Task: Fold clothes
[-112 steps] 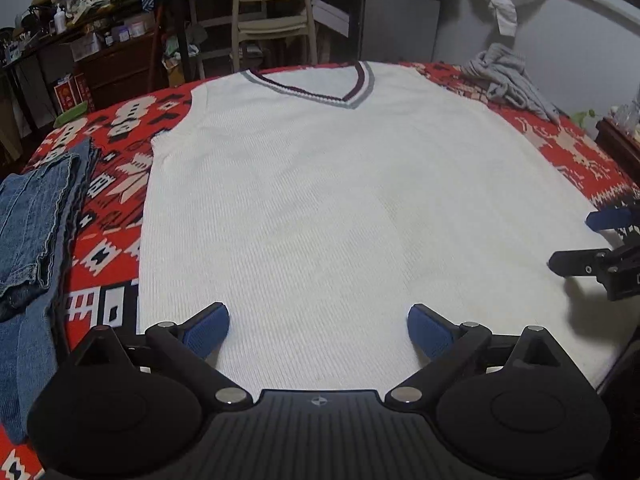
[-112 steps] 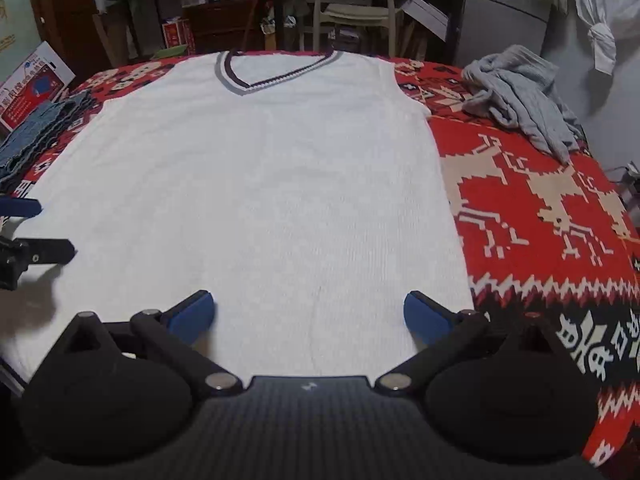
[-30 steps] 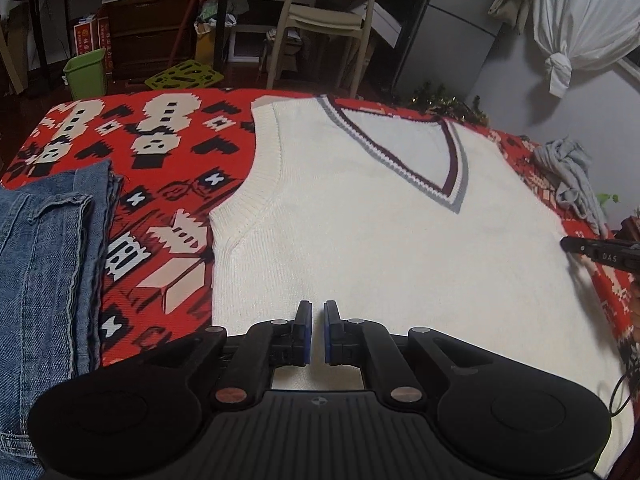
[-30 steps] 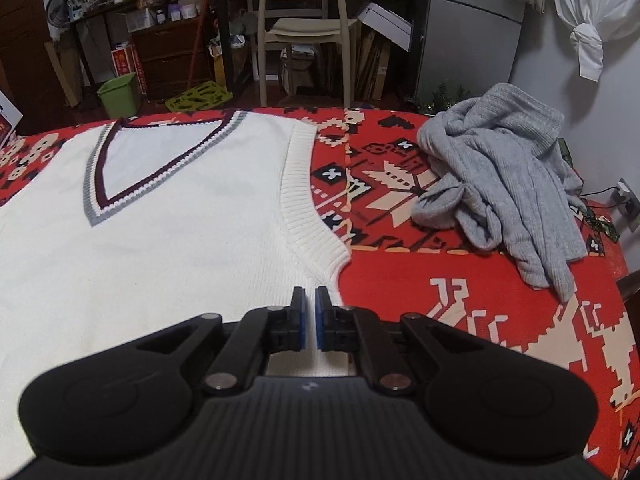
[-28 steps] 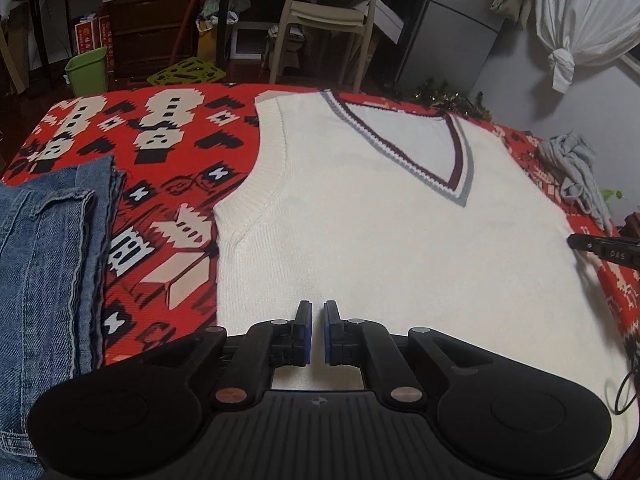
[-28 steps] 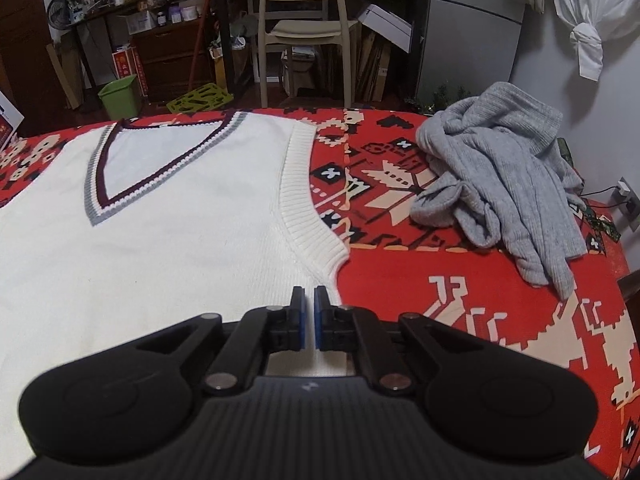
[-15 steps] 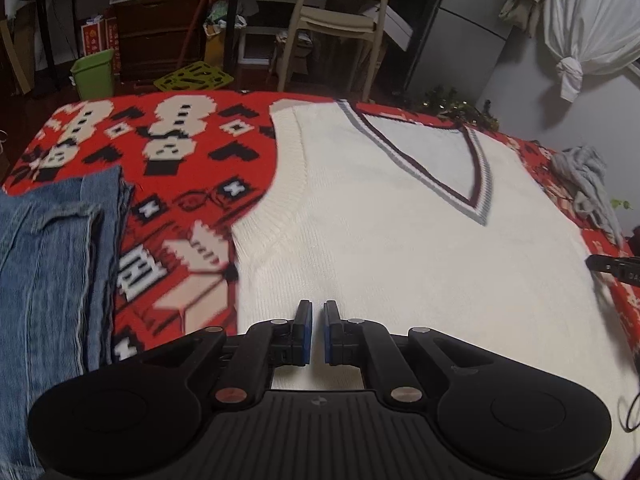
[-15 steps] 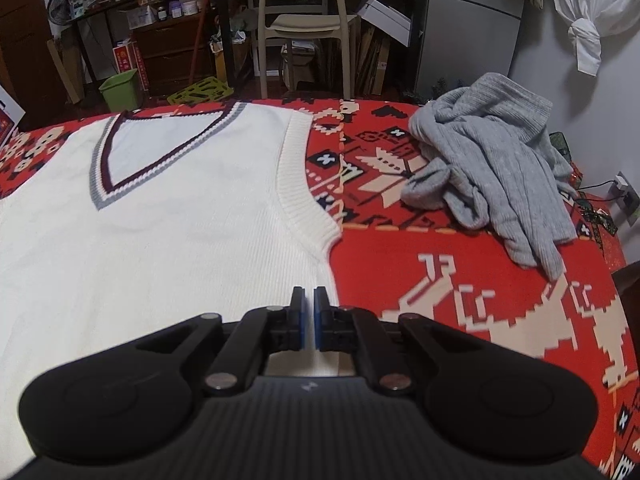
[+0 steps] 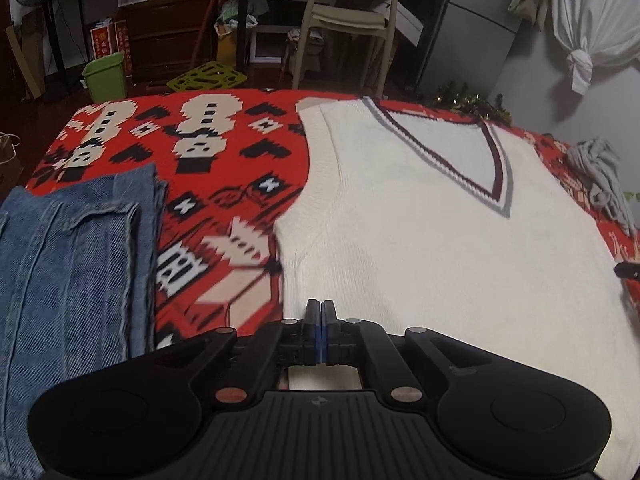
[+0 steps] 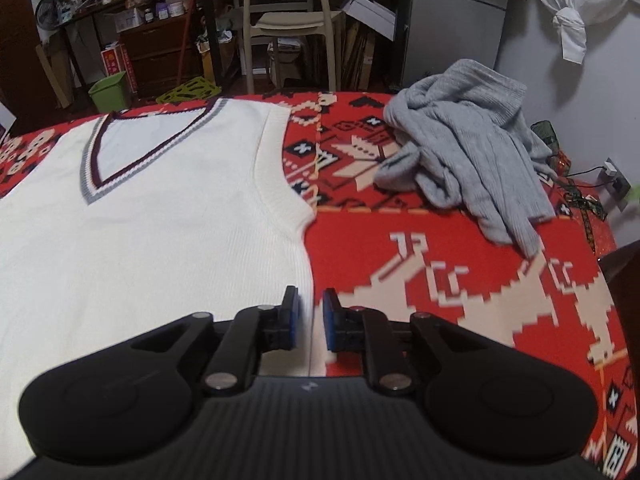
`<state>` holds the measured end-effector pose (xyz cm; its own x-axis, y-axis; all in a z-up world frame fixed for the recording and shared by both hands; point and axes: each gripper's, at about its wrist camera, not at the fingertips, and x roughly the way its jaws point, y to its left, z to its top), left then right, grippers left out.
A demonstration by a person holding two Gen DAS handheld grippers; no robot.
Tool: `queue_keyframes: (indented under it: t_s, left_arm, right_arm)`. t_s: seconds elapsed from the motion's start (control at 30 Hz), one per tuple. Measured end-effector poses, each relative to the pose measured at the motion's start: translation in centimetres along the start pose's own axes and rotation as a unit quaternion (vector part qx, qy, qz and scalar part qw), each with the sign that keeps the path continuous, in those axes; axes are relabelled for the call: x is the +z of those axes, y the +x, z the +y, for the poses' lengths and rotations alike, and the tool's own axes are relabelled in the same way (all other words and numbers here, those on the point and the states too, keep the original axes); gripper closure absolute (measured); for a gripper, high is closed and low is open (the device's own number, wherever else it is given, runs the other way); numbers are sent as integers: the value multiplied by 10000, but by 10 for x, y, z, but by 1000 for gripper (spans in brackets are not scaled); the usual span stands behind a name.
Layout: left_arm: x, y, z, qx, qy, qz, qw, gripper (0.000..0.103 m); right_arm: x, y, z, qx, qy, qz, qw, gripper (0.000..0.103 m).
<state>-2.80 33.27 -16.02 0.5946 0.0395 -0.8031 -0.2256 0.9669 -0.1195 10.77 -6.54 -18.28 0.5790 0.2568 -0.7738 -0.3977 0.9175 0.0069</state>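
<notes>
The only container I can see is a green bin (image 9: 105,80) on the floor beyond the far edge of the desk (image 9: 132,140); its inside is hidden from me.

My left gripper (image 9: 319,312) points down and forward over the near left side edge of the vest (image 9: 440,260), its blue pads pressed together. Whether any knit is pinched between them I cannot tell. My right gripper (image 10: 307,308) tilts down the same way at the vest's (image 10: 140,240) right side edge. Its jaws are opening, with a clear gap between the pads; the edge of the vest lies in that gap and the pads do not press on it.

The vest lies flat in the middle of the desk, neck at the far end. It is cream, finely ribbed knit, with thick ribbed armholes and a V-neck trimmed in grey, white and maroon stripes. The desk cover is red with blocky cream and black patterns. Blue jeans (image 9: 72,272) of coarse denim lie folded at the left. A grey ribbed sweater (image 10: 472,152) sits crumpled at the far right, well apart from the vest.
</notes>
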Motion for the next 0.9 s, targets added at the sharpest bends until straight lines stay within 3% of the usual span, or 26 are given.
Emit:
queue_keyframes:
  t_s: [0.17, 0.23, 0.33, 0.43, 0.6, 0.67, 0.73, 0.8, 0.9]
  left_arm:
    - [25, -9, -12, -256, -91, -323, 9991, 100]
    - [42, -2, -22, -410, -100, -407, 9983, 95]
    - [57, 28, -39, -185, 122, -202, 9995, 95]
    - [53, 45, -44, 23, 259, -82, 9996, 94]
    - [28, 29, -37, -136, 314, -65, 9994, 92]
    - [14, 19, -36, -185, 365, -56, 9991, 80]
    - [0, 8, -37, -260, 437, -61, 9987, 59]
    - [-14, -2, -41, -265, 565, -69, 9980, 55]
    - [-34, -12, -47, -170, 768, -53, 9969, 35]
  right_arm:
    - [3, -21, 14, 25, -254, -202, 9995, 89]
    - [14, -23, 21, 121, -271, -344, 9990, 89]
    - [33, -10, 32, 146, -269, -392, 9988, 89]
    - [45, 11, 41, 109, -235, -307, 9992, 89]
    - [29, 26, 44, -26, -341, -173, 9993, 89]
    - [17, 23, 43, -33, -408, -213, 9989, 89]
    - [6, 13, 36, 28, -351, -187, 9992, 87]
    - [-4, 2, 31, 18, -316, -158, 9994, 78]
    - [-19, -15, 25, 102, -310, -83, 9994, 78]
